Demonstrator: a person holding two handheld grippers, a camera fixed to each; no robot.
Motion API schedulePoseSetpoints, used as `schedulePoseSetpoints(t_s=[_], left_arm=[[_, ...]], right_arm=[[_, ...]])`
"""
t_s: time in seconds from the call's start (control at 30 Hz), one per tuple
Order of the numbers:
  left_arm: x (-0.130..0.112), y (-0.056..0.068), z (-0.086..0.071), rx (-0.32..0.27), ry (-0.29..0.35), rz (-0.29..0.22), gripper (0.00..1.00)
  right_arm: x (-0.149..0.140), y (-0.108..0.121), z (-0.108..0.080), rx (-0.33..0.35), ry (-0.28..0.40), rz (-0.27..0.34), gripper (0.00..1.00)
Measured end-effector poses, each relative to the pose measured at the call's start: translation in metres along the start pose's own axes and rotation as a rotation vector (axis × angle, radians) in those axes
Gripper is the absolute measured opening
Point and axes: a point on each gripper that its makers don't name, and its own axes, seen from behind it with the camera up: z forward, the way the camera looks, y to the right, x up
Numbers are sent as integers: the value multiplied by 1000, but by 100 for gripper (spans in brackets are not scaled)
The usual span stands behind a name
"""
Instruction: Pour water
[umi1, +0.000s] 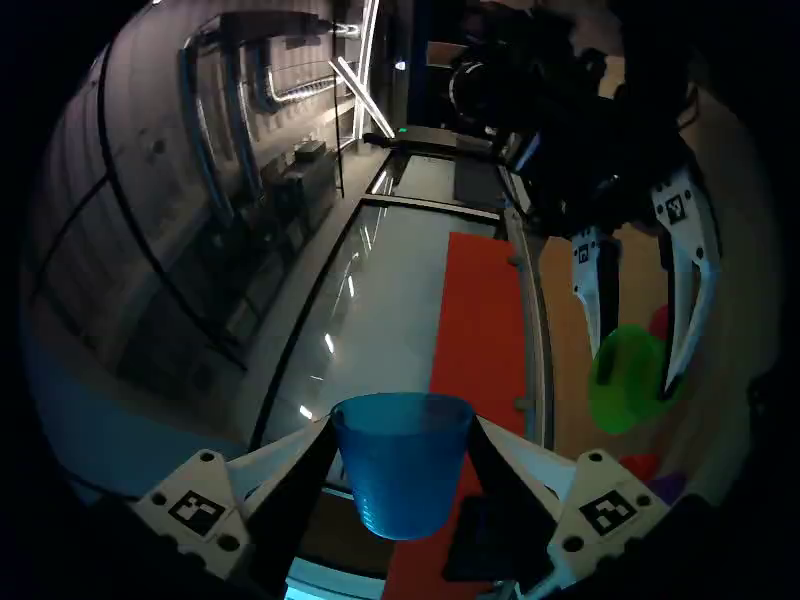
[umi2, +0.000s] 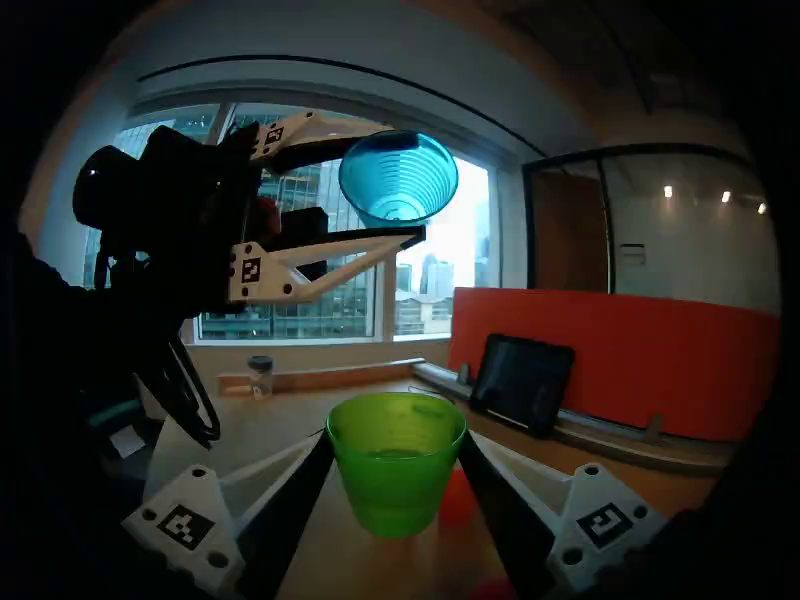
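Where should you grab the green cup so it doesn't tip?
Grip the green cup on its side wall, about midway up, coming in level from the side with one finger on each side, as the right tool does now. It is upright with its mouth open on top, so don't reach in from above. The wall widens toward the rim, which should stop it slipping down.

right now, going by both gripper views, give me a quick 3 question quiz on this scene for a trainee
1. True or false: the right gripper is shut on the green cup.
2. Which cup lies tipped on its side in the right gripper view? A) blue cup B) green cup C) neither
3. Fill in: the left gripper holds the ___ cup.

Key: 1 true; 2 A; 3 blue.
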Motion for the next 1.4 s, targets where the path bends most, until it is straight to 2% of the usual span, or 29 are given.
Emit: schedulePoseSetpoints(t_s=[0.43,0.83,0.93,1.2,1.4], left_arm=[[-29,-1,-1,4,-78,-393,87],[-38,-3,-2,-6,-104,-696,88],[-41,-3,-2,-7,-112,-762,88],[-49,-3,-6,-7,-128,-895,88],[-54,2,-9,-19,-140,-1011,88]], right_arm=[[3,-1,-2,-1,5,-3,90],[6,1,-4,-4,16,2,90],[7,1,-5,-6,20,2,91],[8,2,-6,-12,21,-2,90],[10,-2,-7,-11,20,-7,90]])
